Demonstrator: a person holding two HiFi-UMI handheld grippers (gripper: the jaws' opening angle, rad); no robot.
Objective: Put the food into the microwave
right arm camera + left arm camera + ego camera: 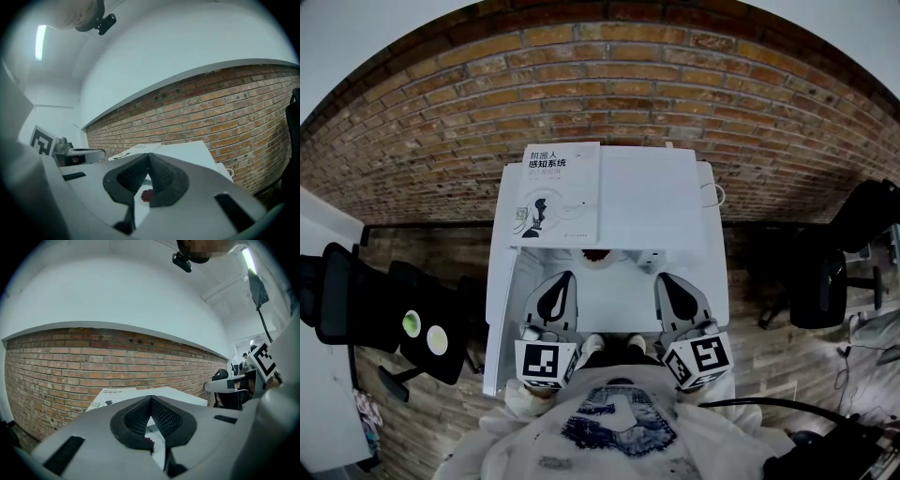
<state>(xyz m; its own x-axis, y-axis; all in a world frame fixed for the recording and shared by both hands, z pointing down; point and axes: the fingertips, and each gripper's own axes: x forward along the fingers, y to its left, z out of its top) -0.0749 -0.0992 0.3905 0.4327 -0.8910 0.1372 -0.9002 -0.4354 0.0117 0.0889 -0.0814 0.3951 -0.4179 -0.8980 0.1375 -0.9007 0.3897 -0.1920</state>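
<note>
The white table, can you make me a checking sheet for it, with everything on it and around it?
Surface: white table, standing against the brick wall.
Job's things: small dark red food piece lies on the table, in front of the white box, probably the microwave; its door is not visible.
Clutter: book on top of the box; small white object near the food.
Grippers: left gripper and right gripper both shut, holding nothing.
Cables: white cable loop at the box's right side.
Surroundings: black chairs on both sides, wood floor.
</note>
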